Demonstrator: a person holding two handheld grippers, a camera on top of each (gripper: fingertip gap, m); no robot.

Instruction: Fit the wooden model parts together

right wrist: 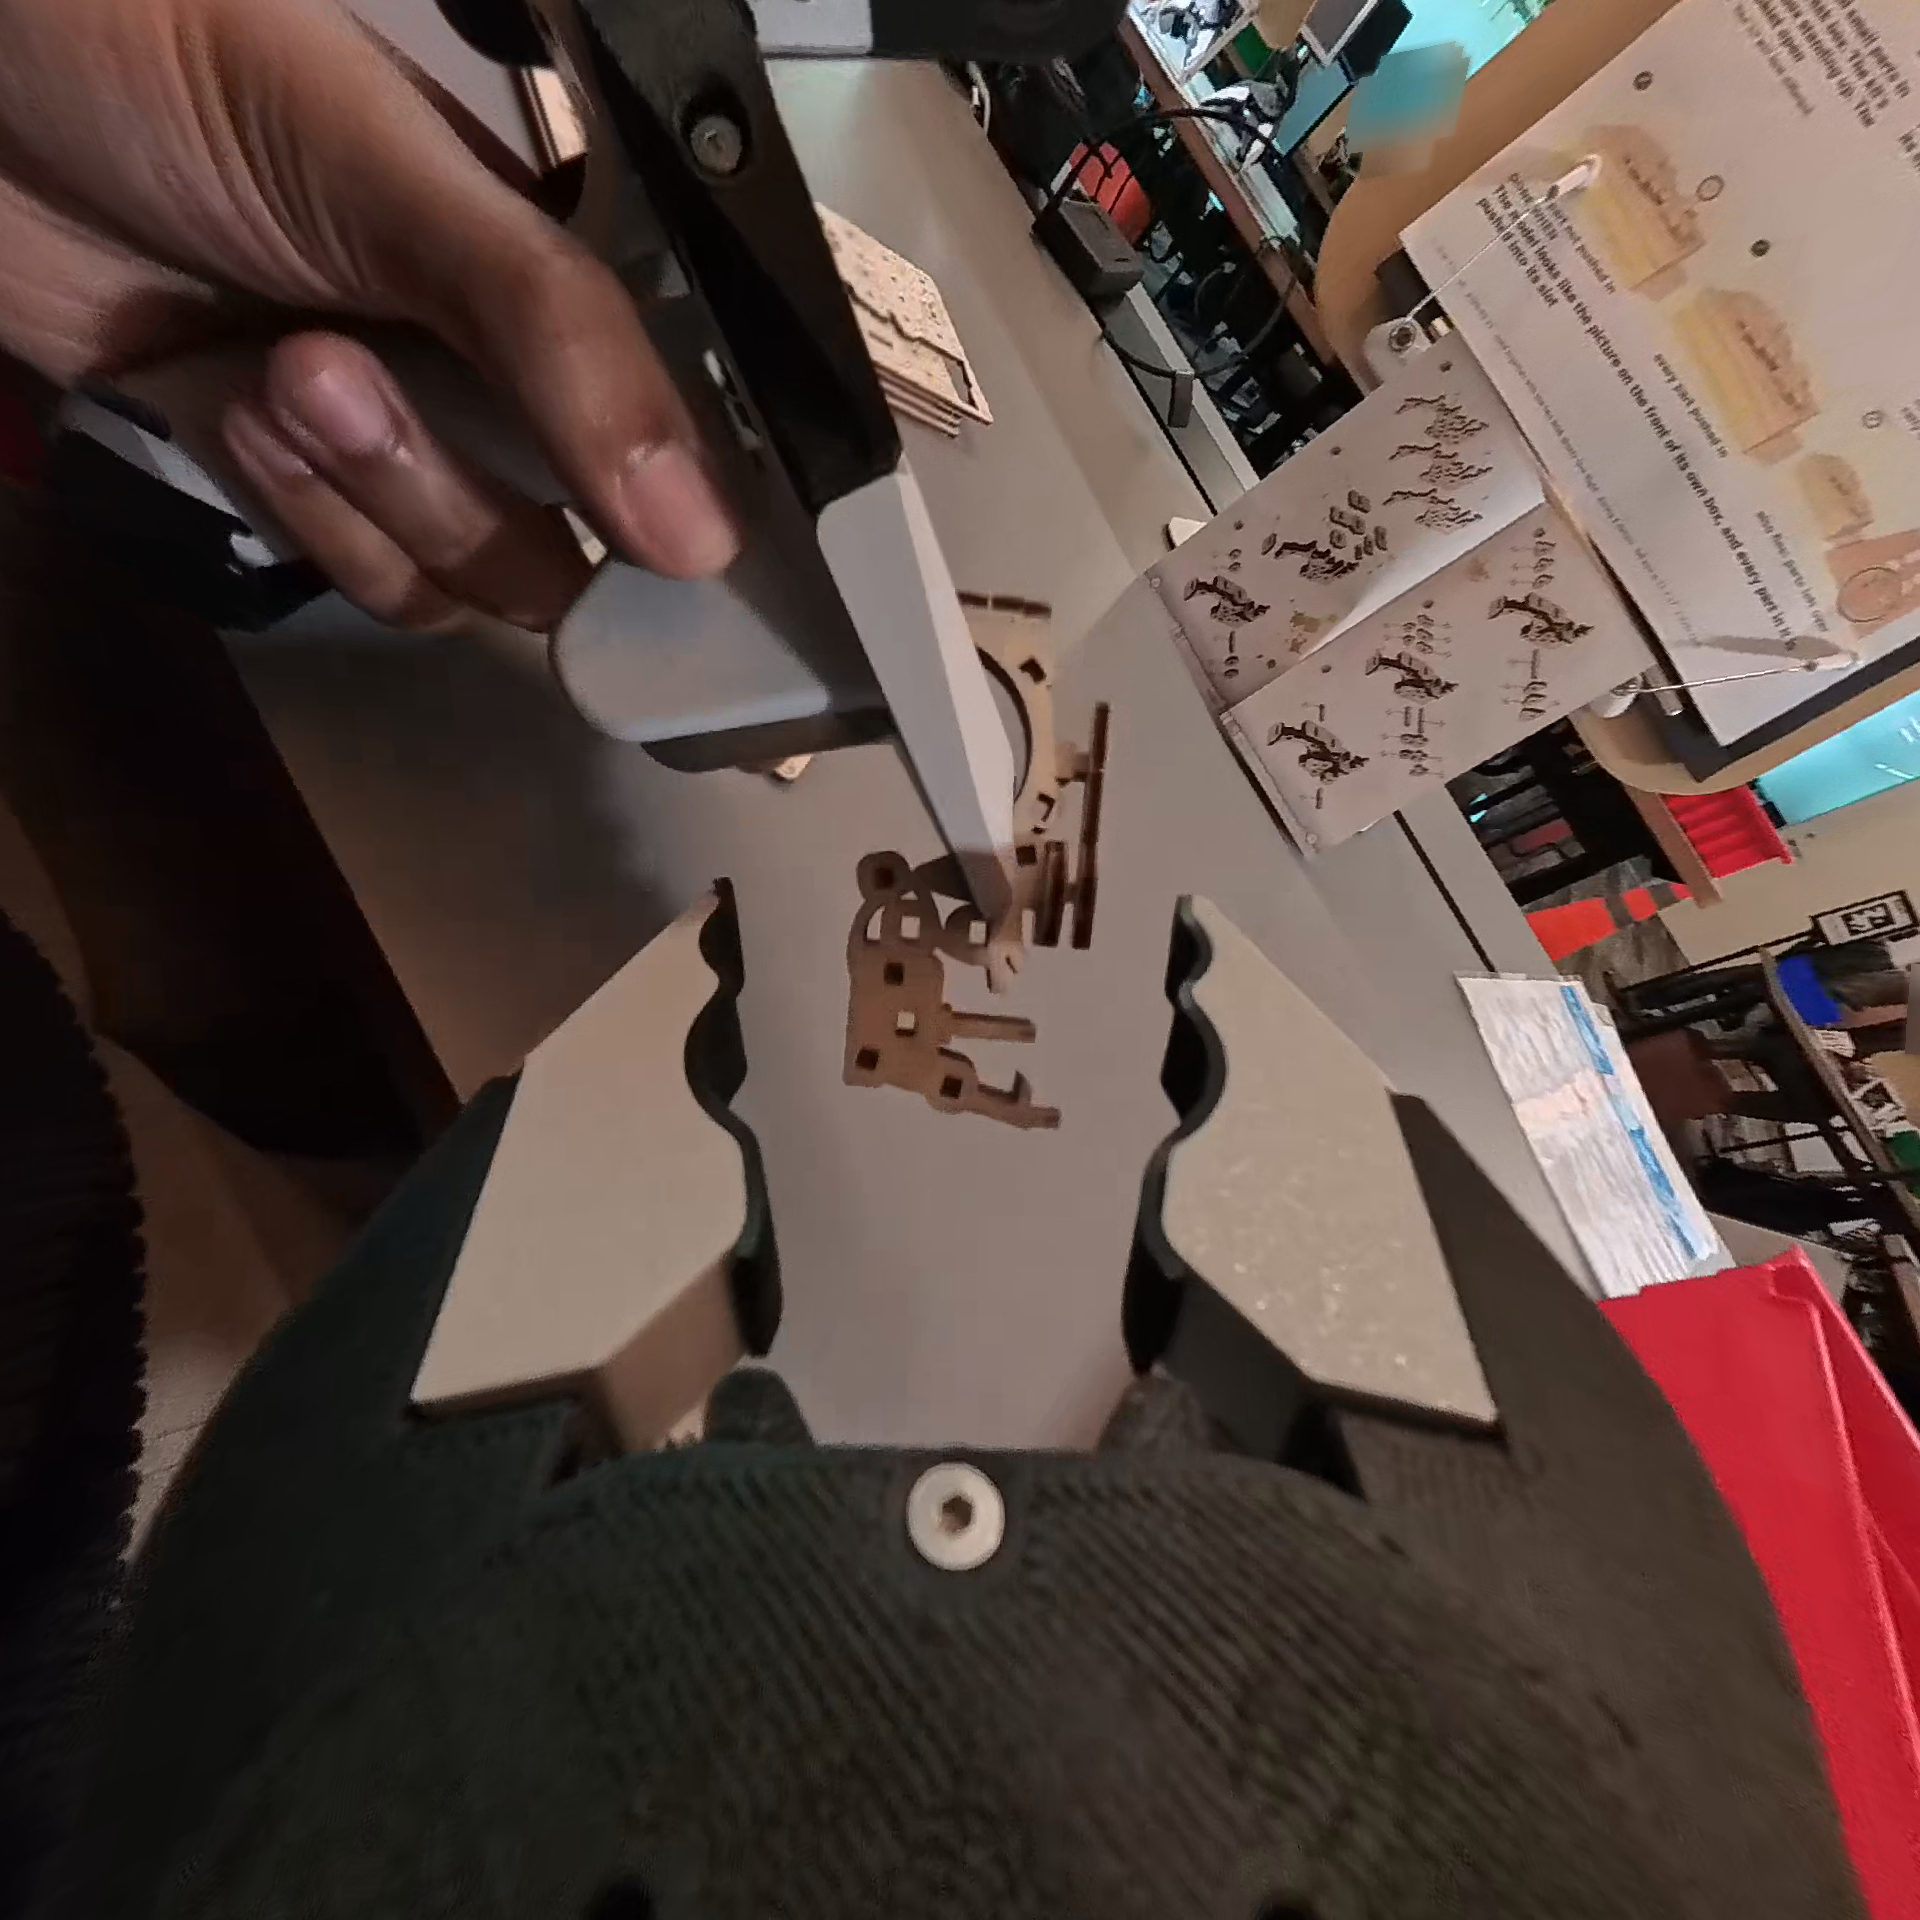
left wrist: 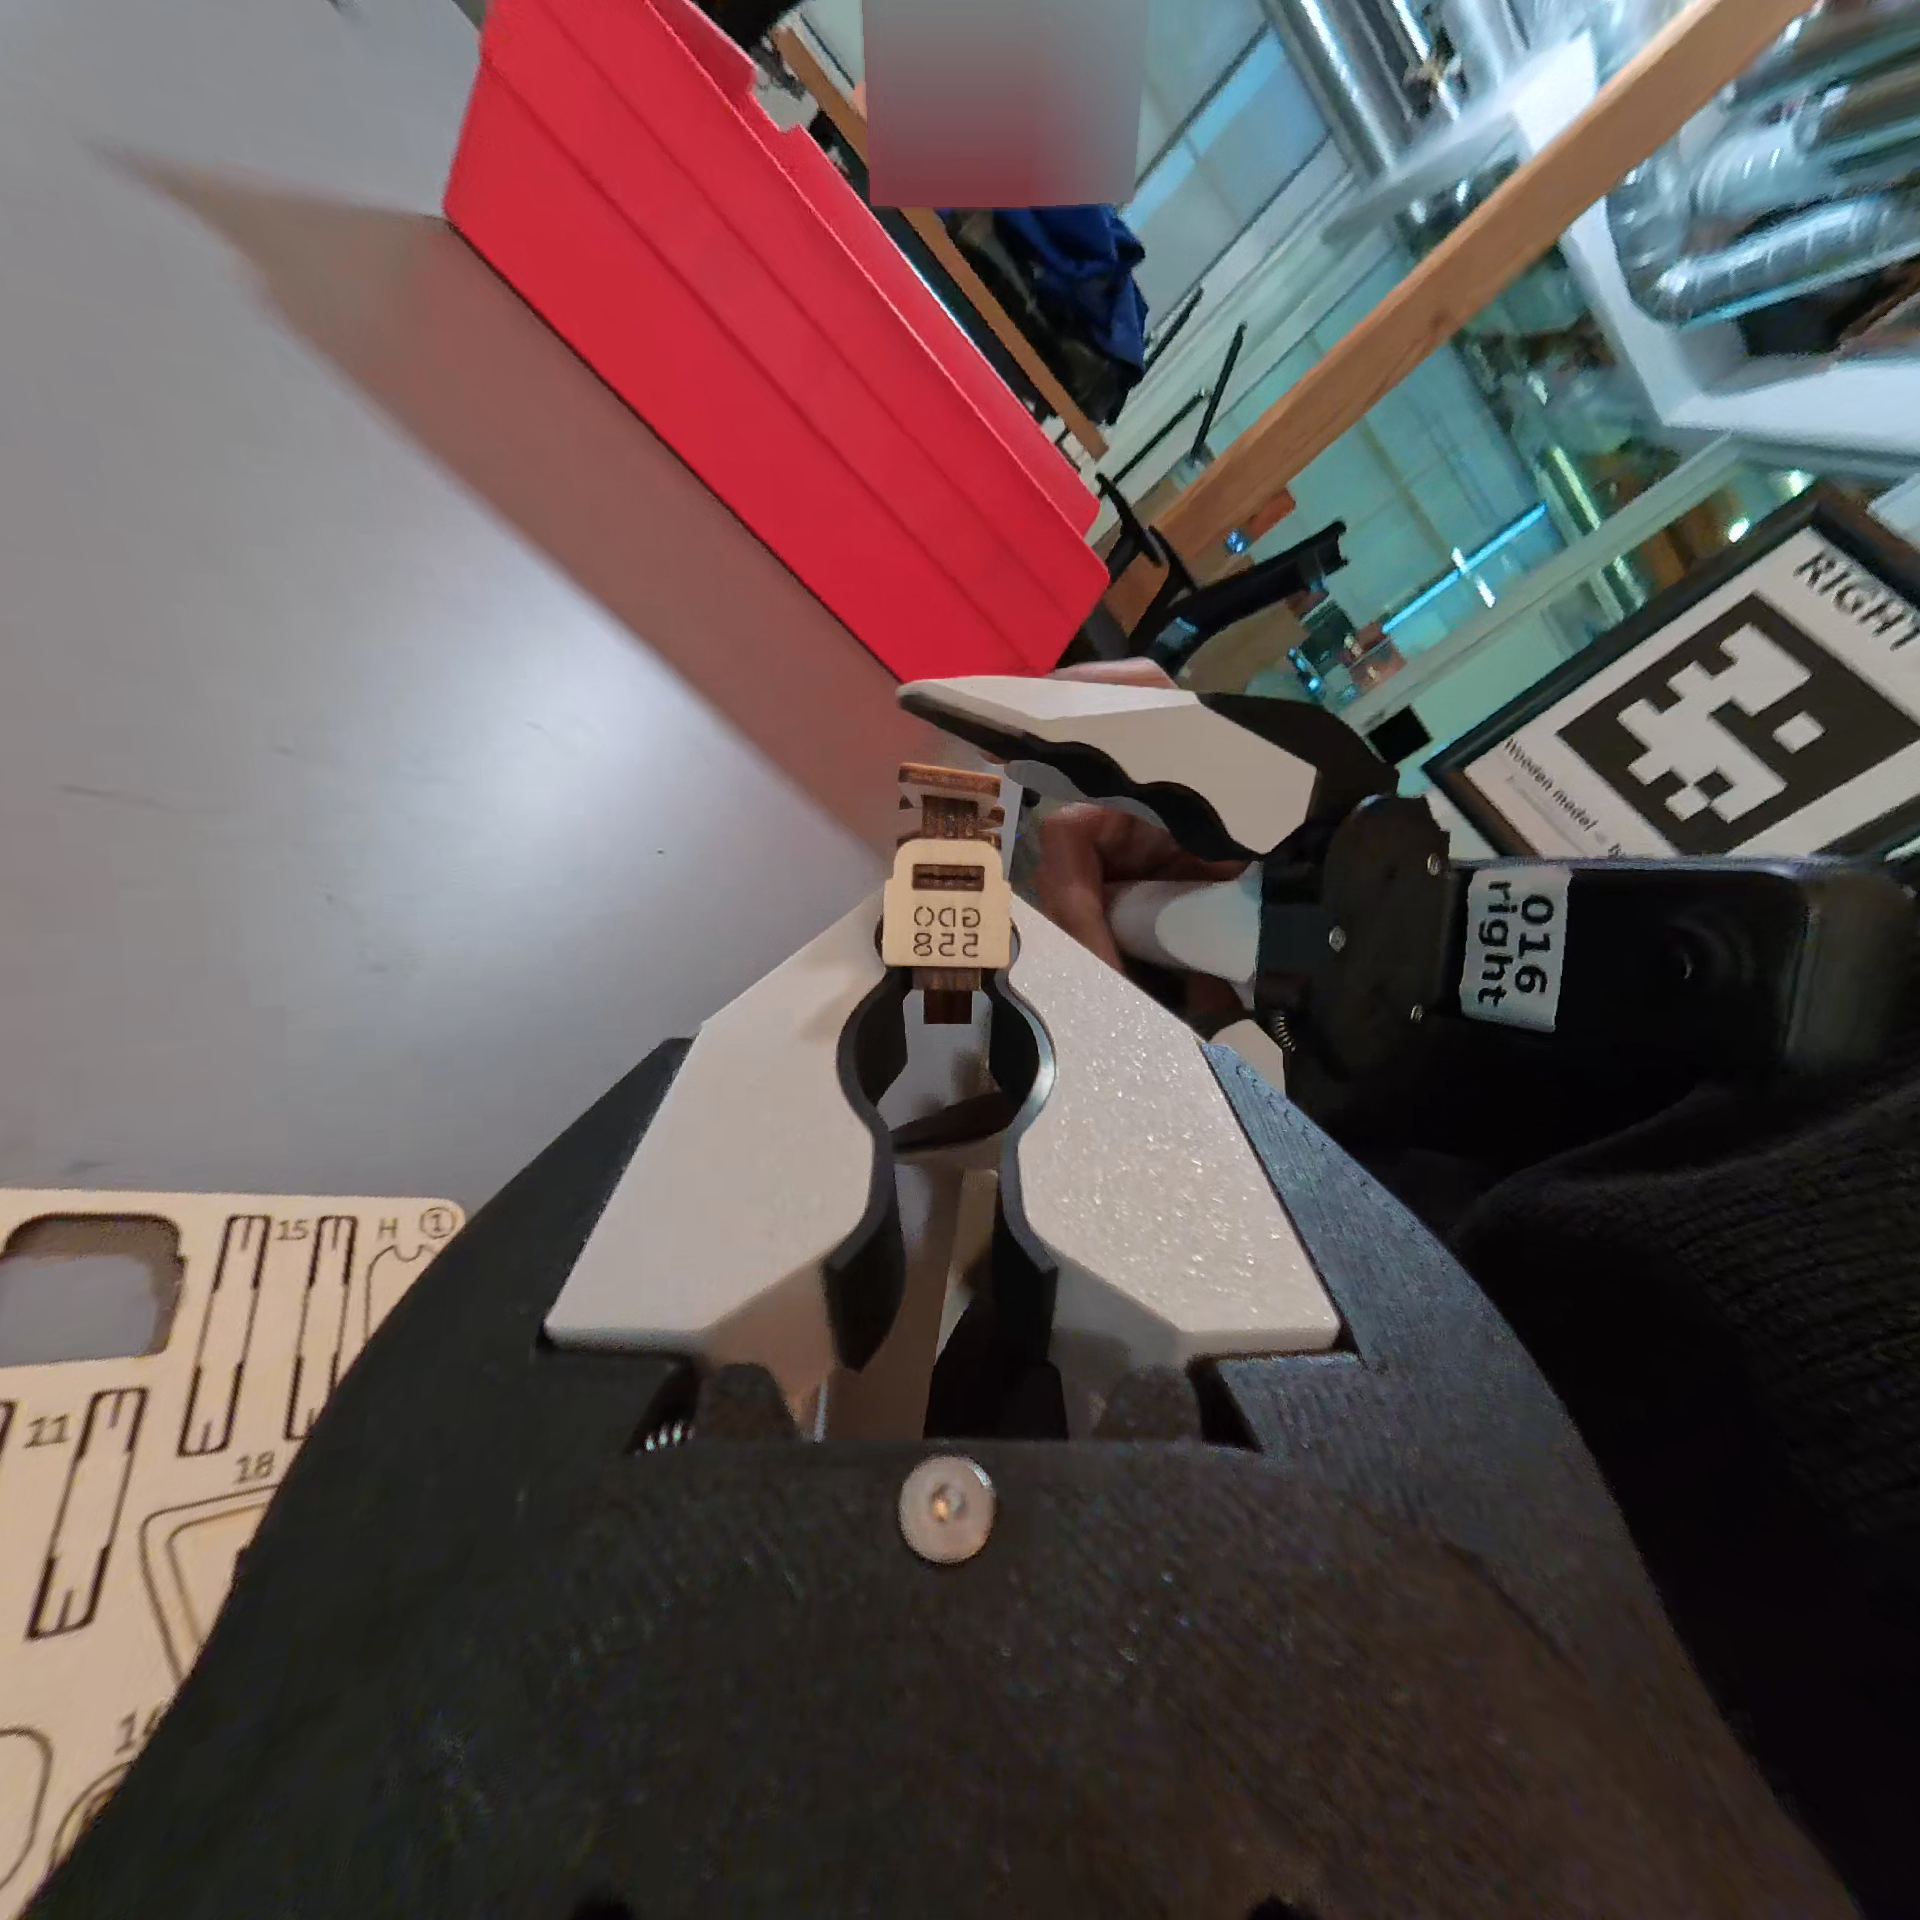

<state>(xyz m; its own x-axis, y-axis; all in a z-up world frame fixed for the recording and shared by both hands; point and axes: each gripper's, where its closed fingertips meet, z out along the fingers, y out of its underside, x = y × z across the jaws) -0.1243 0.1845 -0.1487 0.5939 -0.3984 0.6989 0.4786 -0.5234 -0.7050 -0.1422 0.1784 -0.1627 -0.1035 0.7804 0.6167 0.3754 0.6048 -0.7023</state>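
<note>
My left gripper [left wrist: 948, 961] is shut on a small wooden model assembly [left wrist: 948, 914], a pale tab with darker slotted pieces behind it, held above the grey table [left wrist: 312, 727]. In the right wrist view the same assembly [right wrist: 904, 1018] shows as a brown plate with square holes and prongs, pinched at its top by the left gripper [right wrist: 977, 883], which a hand holds. My right gripper [right wrist: 951, 904] is open and empty, its fingers on either side of the assembly without touching it. It also shows in the left wrist view [left wrist: 1029, 821], to the right of the part.
A wooden parts sheet [left wrist: 156, 1403] lies at the lower left. A red bin [left wrist: 748, 343] stands behind, and another red bin [right wrist: 1766, 1558] at the right. More cut sheets [right wrist: 1023, 707] and a stack [right wrist: 904, 332] lie on the table. Instruction pages [right wrist: 1382, 623] hang at right. The tips of both grippers are at nearly the same place.
</note>
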